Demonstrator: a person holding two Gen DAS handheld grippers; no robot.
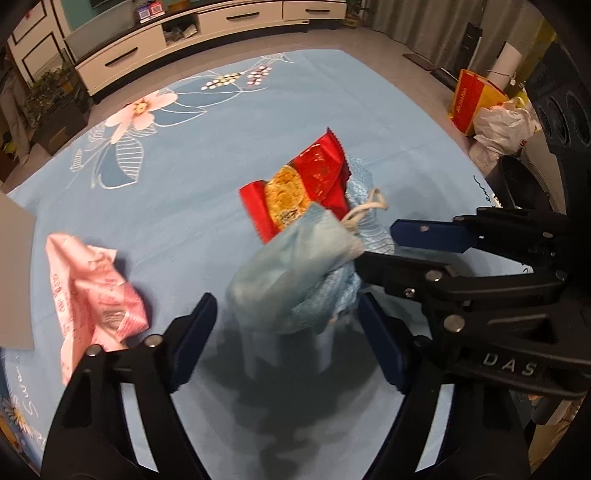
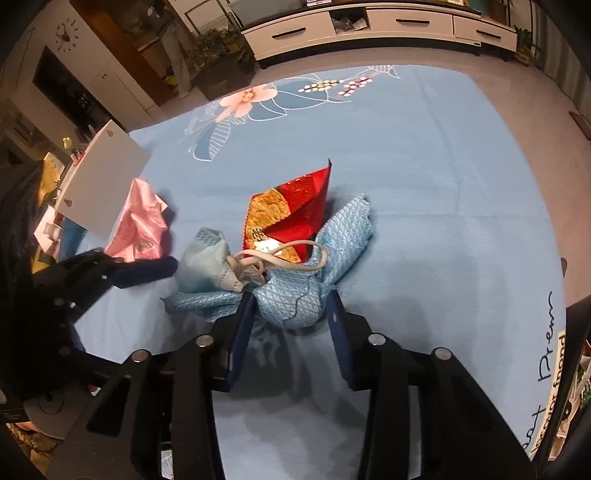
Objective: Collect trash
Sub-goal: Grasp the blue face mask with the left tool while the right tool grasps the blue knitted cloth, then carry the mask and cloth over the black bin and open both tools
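Observation:
On the light blue cloth lies a pile of trash: a red snack wrapper (image 1: 306, 184) (image 2: 295, 206), a crumpled light blue face mask (image 1: 291, 266) (image 2: 207, 258) with a white ear loop (image 2: 288, 254), and a blue patterned wrapper (image 2: 332, 236) (image 1: 373, 229). My left gripper (image 1: 286, 302) is open, its fingers either side of the mask with a gap on the left. My right gripper (image 2: 292, 297) (image 1: 376, 243) is shut on the near end of the blue patterned wrapper. A crumpled pink wrapper (image 1: 92, 291) (image 2: 142, 221) lies apart to the left.
The blue floral cloth (image 1: 258, 110) covers the floor area. A white board (image 2: 99, 177) overhangs its left edge by the pink wrapper. A long white TV cabinet (image 2: 369, 26) stands at the back. A red-yellow bag (image 1: 472, 99) and a white plastic bag (image 1: 506, 125) sit at the right.

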